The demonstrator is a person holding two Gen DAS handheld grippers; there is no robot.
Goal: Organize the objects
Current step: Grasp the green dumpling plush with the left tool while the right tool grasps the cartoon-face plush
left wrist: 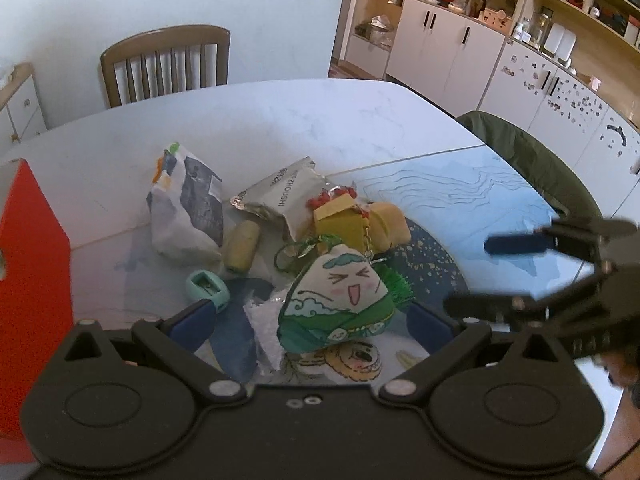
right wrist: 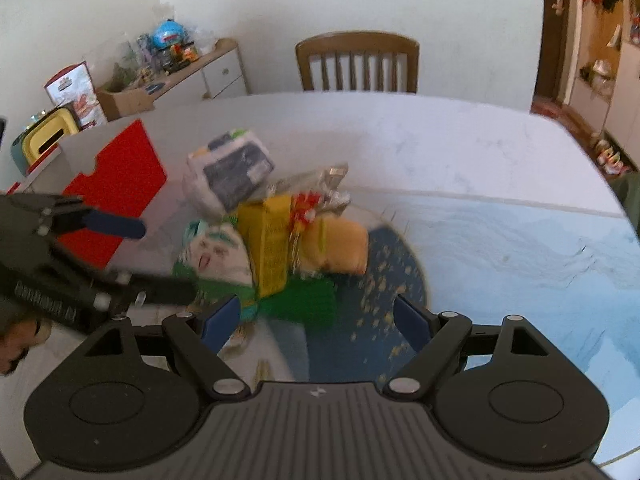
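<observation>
Together, both grippers (left wrist: 310,322) (right wrist: 316,318) gape empty over two snack bags (left wrist: 186,208), one plush (left wrist: 340,304).

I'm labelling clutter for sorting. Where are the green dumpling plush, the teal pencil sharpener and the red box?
green dumpling plush (left wrist: 344,296), left wrist view, on its smiling face.
teal pencil sharpener (left wrist: 207,286), left wrist view, on its top.
red box (left wrist: 32,280), left wrist view, on its side wall.

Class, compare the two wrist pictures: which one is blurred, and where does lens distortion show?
Left wrist view: mostly sharp, the green plush toy crisp; only the right gripper smears. Right wrist view: motion blur across the pile, the plush toy smeared. Both views: fisheye bends the table edge and the walls.
</observation>
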